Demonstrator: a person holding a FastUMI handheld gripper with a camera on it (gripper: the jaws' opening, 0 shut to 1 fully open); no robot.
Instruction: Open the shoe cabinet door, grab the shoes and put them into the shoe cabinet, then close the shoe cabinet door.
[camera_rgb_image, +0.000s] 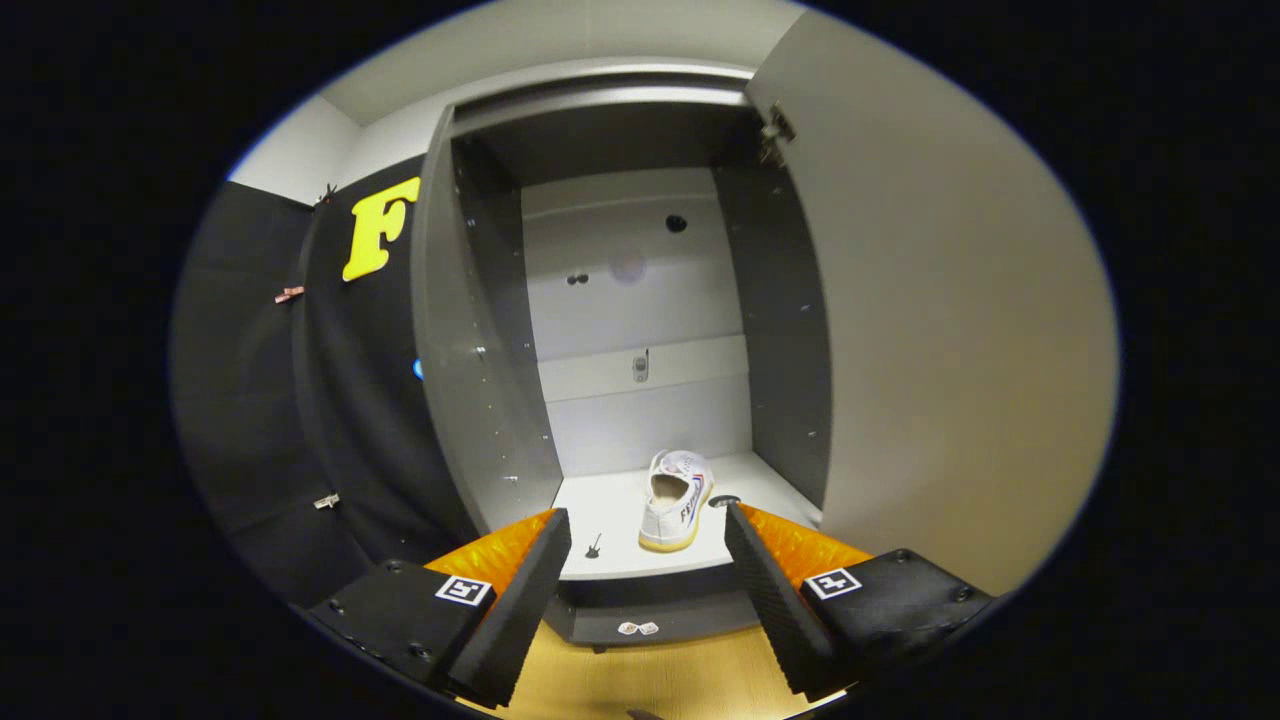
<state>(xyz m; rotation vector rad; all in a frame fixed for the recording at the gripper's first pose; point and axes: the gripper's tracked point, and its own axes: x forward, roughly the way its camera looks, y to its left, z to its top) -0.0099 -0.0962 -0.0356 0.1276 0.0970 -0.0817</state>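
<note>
White canvas on a pale shelf, that's the picture right now: one shoe (677, 499) sits on the bottom board of the shoe cabinet (640, 280), heel toward us, toe pointing at the back panel. And the tool (648, 545) is out in front of it, fingers spread wide with nothing between them, the shoe just beyond the tips and clear of both pads. So the shoe looks delivered and let go, I'd say.

Door (950, 330) is swung fully open on the right, its pale inner face standing broad beside the opening, hinge (776, 128) visible up top. That's the job left: nothing's closed yet. Whether a second shoe is waiting somewhere, I can't tell from here.

A small dark bit (593, 546) lies on the shelf near the front lip, left of the shoe. Wooden floor (650, 680) under the tool, the cabinet's dark plinth just ahead.

My read: opening done, at least one shoe stowed, closing still to come.
</note>
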